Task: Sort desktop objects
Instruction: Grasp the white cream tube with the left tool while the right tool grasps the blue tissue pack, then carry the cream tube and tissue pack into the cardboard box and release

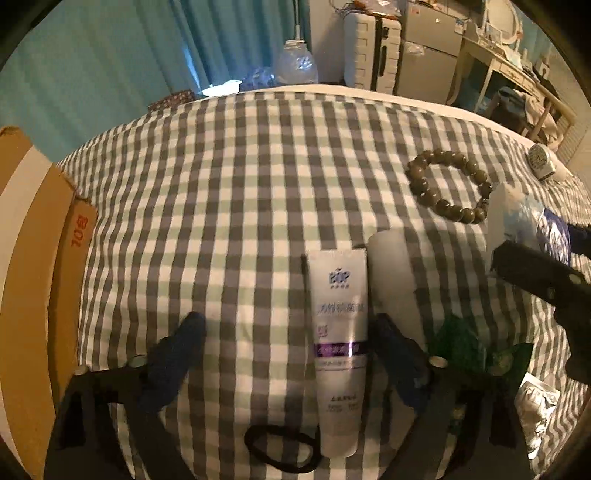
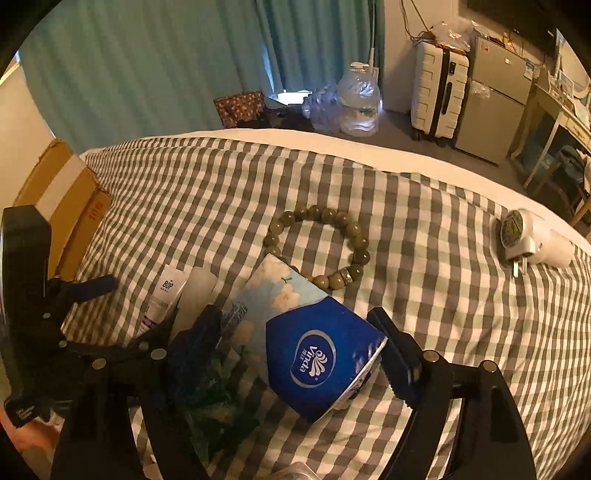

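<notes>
Teal curtains point(image 2: 155, 70) hang across the far side of the room, behind the bed. On the floor in front of them stands a big clear water jug point(image 2: 359, 105), with a cluster of smaller plastic bottles point(image 2: 320, 107) just beside it and a dark patterned box point(image 2: 238, 107) further left. To the right, a white hard-shell suitcase point(image 2: 439, 94) stands upright, touching a small grey fridge point(image 2: 493, 98) with clutter piled on top. Past the fridge sits a pale wooden desk point(image 1: 495, 70) carrying an oval mirror point(image 1: 504, 16). The bed itself wears a grey and green checked sheet point(image 1: 240, 177), white along its far edge.
</notes>
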`<state>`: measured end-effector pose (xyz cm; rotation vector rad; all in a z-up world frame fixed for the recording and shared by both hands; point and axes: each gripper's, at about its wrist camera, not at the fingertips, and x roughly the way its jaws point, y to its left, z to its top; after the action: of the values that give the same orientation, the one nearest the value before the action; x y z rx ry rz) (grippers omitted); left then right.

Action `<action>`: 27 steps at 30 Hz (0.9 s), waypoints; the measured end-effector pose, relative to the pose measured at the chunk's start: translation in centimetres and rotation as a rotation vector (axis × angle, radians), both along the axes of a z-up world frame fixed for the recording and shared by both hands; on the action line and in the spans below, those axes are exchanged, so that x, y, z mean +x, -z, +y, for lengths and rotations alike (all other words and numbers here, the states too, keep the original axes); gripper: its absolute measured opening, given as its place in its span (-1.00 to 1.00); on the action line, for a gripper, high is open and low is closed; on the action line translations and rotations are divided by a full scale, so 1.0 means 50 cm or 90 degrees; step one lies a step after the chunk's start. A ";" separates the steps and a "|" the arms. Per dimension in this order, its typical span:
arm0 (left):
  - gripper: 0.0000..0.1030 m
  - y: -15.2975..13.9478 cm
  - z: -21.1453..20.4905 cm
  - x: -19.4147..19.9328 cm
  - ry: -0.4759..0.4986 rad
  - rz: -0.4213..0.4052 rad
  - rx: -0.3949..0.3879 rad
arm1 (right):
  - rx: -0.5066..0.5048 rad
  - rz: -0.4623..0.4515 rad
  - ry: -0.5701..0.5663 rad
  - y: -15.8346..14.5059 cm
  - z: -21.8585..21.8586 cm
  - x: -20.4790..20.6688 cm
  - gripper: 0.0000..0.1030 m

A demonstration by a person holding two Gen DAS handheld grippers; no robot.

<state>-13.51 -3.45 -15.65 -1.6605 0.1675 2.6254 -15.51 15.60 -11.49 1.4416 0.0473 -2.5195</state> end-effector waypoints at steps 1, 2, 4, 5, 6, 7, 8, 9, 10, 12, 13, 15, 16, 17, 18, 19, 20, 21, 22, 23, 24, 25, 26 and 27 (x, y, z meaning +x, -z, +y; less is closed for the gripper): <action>0.54 -0.005 0.009 -0.010 0.009 -0.006 -0.001 | -0.008 -0.006 0.004 0.003 0.004 -0.002 0.56; 0.38 -0.007 0.017 -0.018 0.017 -0.011 -0.001 | -0.018 -0.014 0.009 0.006 0.011 -0.004 0.56; 0.23 -0.012 0.049 -0.020 0.031 -0.010 -0.006 | -0.042 -0.030 0.023 0.014 0.024 -0.010 0.56; 0.05 -0.014 0.059 -0.021 0.043 -0.008 -0.011 | -0.050 -0.033 0.028 0.017 0.029 -0.011 0.56; -0.11 -0.013 0.070 -0.024 0.058 -0.011 -0.009 | -0.058 -0.036 0.032 0.019 0.034 -0.013 0.56; -0.41 -0.014 0.082 -0.024 0.073 -0.015 -0.002 | -0.061 -0.037 0.035 0.020 0.040 -0.014 0.56; -0.42 -0.015 0.089 -0.026 0.080 -0.019 -0.002 | -0.061 -0.038 0.036 0.021 0.041 -0.014 0.56; -0.43 -0.012 0.096 -0.033 0.091 -0.022 -0.005 | -0.063 -0.038 0.037 0.021 0.043 -0.014 0.56; -0.43 -0.013 0.099 -0.036 0.094 -0.024 -0.007 | -0.065 -0.037 0.036 0.021 0.042 -0.007 0.56; -0.43 -0.019 0.101 -0.041 0.088 -0.027 0.001 | -0.067 -0.035 0.035 0.018 0.046 0.001 0.56; -0.43 -0.023 0.097 -0.046 0.081 -0.030 0.015 | -0.067 -0.033 0.034 0.016 0.049 0.006 0.56; -0.43 -0.034 0.090 -0.055 0.064 -0.022 0.020 | -0.069 -0.031 0.036 0.012 0.056 0.017 0.56; -0.43 -0.041 0.087 -0.056 0.058 -0.019 0.026 | -0.069 -0.033 0.038 0.011 0.058 0.020 0.56; -0.43 -0.050 0.085 -0.056 0.052 -0.012 0.033 | -0.070 -0.035 0.039 0.008 0.060 0.023 0.56; -0.43 -0.059 0.080 -0.055 0.046 -0.006 0.041 | -0.075 -0.036 0.038 0.004 0.060 0.029 0.56; -0.43 -0.073 0.076 -0.056 0.038 0.001 0.054 | -0.079 -0.036 0.037 0.001 0.060 0.034 0.56; -0.43 -0.081 0.058 -0.054 0.033 0.005 0.062 | -0.081 -0.035 0.035 -0.003 0.059 0.039 0.56; -0.43 -0.096 0.047 -0.055 0.026 0.013 0.076 | -0.081 -0.032 0.032 -0.007 0.057 0.046 0.56; -0.43 -0.109 0.042 -0.055 0.021 0.020 0.083 | -0.080 -0.029 0.029 -0.013 0.054 0.053 0.56; -0.43 -0.125 0.037 -0.057 0.017 0.028 0.089 | -0.079 -0.027 0.027 -0.017 0.052 0.059 0.56; -0.43 -0.135 0.031 -0.051 0.012 0.038 0.088 | -0.078 -0.024 0.026 -0.022 0.050 0.066 0.56; -0.43 -0.146 0.022 -0.029 0.011 0.046 0.088 | -0.079 -0.018 0.027 -0.031 0.047 0.073 0.56; -0.43 -0.158 0.021 -0.013 0.011 0.054 0.086 | -0.080 -0.013 0.026 -0.039 0.045 0.079 0.56; -0.43 -0.173 0.025 0.009 0.007 0.065 0.080 | -0.082 -0.004 0.025 -0.051 0.043 0.088 0.56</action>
<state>-13.04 -2.20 -7.00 -1.4839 0.0134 2.6536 -11.12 17.74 -8.92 1.4135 -0.1430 -2.4978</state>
